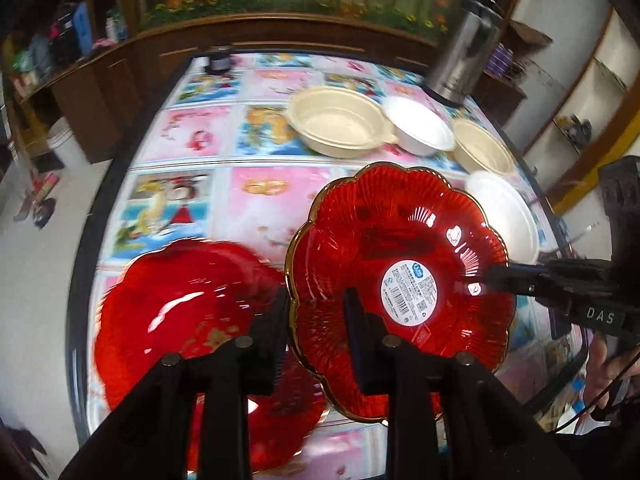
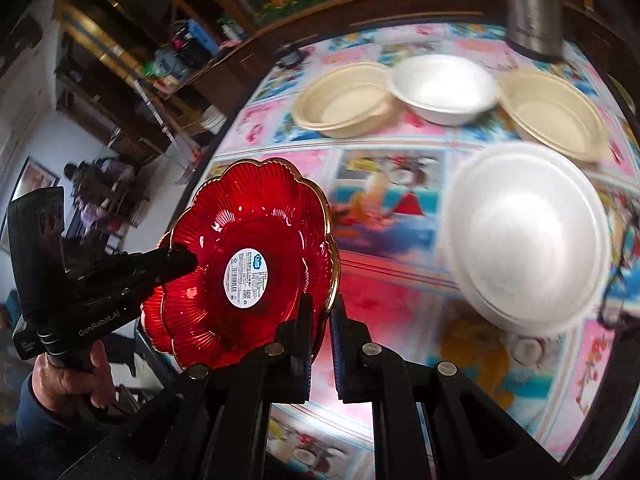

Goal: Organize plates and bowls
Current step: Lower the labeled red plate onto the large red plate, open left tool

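L gripper [image 1: 316,312]: jaws slightly spread, straddling rim of red plate [image 1: 400,280], pads not clearly pressing. Plate tilted, off table [image 1: 248,196]. R gripper [image 2: 320,316]: jaws pinching plate's opposite rim. Second red plate [image 1: 180,312] below, near table's front edge. Bowls [image 1: 340,120] along far edge.

Left gripper [image 1: 316,312] tilted steeply down, jaws slightly parted astride a red plate's [image 1: 400,280] rim, right gripper [image 2: 322,320] also angled down, jaws clamped on the opposite rim, a hand [image 2: 76,384] gripping the left handle
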The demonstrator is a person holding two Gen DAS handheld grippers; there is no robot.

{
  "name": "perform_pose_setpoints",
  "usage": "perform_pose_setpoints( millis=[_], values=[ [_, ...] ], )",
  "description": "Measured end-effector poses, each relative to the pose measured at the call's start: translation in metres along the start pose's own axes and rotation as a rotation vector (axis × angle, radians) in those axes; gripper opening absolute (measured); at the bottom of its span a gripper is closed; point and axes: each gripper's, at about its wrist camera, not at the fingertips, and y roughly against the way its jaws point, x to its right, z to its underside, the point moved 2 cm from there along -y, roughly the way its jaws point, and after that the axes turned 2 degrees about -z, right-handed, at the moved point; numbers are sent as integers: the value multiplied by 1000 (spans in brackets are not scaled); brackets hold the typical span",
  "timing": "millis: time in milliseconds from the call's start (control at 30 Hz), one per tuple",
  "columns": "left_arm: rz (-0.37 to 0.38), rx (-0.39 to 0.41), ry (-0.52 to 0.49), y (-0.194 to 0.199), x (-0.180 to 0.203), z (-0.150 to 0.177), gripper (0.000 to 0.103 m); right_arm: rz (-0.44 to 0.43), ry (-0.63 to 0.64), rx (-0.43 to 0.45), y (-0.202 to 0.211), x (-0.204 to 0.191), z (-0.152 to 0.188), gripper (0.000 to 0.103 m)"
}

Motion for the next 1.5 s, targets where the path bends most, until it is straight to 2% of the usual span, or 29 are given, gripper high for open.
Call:
perform_pose_setpoints(
  millis=[333, 500, 700, 967, 1500],
  values=[
    [-75, 13, 191, 23, -82, 32, 27, -53, 171, -79, -52, -72, -18, 10],
    [-109, -25, 281, 14, -118, 59, 27, -58, 247, -151, -96, -103, -19, 10],
    [-133, -58, 331, -2, -142, 79, 27, -42, 296, -206, -134, -121, -17, 10],
    [-154, -67, 322, -12, -147, 84, 27, -10, 323, -237, -160, -127, -17, 10],
    [-132, -117, 244, -43, -124, 71, 29, 58, 311, -223, -150, -110, -23, 10]
  ],
)
